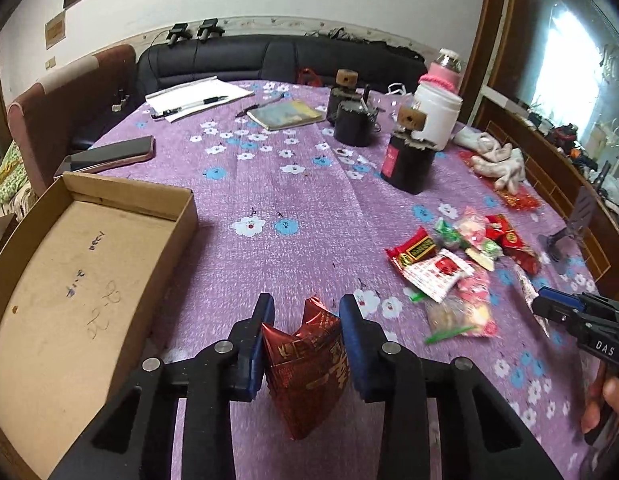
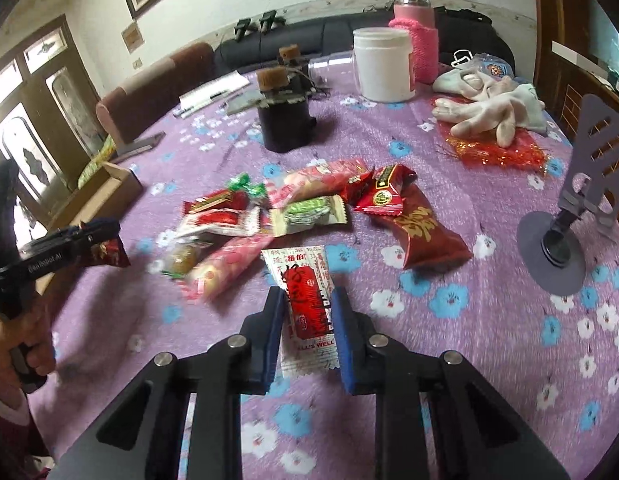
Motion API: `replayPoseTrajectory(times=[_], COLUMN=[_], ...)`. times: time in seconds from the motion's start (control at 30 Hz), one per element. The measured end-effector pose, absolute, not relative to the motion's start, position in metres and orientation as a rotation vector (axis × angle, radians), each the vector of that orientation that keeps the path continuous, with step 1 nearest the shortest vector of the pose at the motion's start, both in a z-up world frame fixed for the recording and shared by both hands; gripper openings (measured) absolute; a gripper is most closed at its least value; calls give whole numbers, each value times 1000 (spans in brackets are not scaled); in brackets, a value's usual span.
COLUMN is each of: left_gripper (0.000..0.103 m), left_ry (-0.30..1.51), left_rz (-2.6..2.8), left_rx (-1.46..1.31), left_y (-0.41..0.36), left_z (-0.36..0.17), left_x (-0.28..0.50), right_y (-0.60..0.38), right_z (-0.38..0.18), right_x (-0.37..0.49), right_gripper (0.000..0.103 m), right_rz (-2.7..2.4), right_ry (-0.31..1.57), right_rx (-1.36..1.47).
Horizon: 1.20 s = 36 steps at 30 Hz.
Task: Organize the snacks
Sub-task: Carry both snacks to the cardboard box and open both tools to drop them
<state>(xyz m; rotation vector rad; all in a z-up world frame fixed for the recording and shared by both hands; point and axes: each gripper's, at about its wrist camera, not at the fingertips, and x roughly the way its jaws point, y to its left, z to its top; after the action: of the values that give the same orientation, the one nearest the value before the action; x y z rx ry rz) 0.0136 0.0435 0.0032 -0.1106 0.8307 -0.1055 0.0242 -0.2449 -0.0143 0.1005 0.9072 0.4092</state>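
Note:
My left gripper [image 1: 307, 312] is shut on a dark red foil snack packet [image 1: 305, 364], held above the purple tablecloth just right of an open cardboard box [image 1: 69, 280] that holds no snacks. My right gripper [image 2: 307, 300] is shut on a white and red snack packet [image 2: 307, 308], near a pile of several snack packets [image 2: 293, 208]. The pile also shows in the left wrist view [image 1: 457, 264], with the right gripper [image 1: 549, 308] at its right. The left gripper [image 2: 97, 236] shows at the left of the right wrist view.
Black jars [image 1: 407, 160] with cork tops, a white tub [image 1: 435, 114], a pink bottle [image 2: 415, 36], gloves [image 2: 489, 112], a grey phone stand [image 2: 565, 232], a phone [image 1: 113, 154], a notebook [image 1: 285, 114] and papers with pens [image 1: 197, 96] lie on the table. A sofa stands behind.

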Motion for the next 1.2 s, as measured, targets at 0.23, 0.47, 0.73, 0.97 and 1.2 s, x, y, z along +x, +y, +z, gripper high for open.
replayPoseTrajectory(times=[0.23,0.47,0.73,0.97,1.2], left_gripper=[33,32,32,32,32], left_ry=[795,747,666,586,585], left_rz=[-122,-124,-50,116,243], left_rx=[-128,-125,-105,-80,-128], left_y=[54,65,97,155,218], left_z=[17,37,64,88,81], left_x=[-11,-38,-77,-112,-130], right_y=[-236,-213,-156,-99,-35], right_z=[14,44,67,75,76], right_x=[-4,-26,-45,-58,-73], right_gripper=[23,23,23,23,24], right_rz=[443,509,623,727,831], right_ry=[837,777,738,724,733], right_rx=[137,133,104,103,89])
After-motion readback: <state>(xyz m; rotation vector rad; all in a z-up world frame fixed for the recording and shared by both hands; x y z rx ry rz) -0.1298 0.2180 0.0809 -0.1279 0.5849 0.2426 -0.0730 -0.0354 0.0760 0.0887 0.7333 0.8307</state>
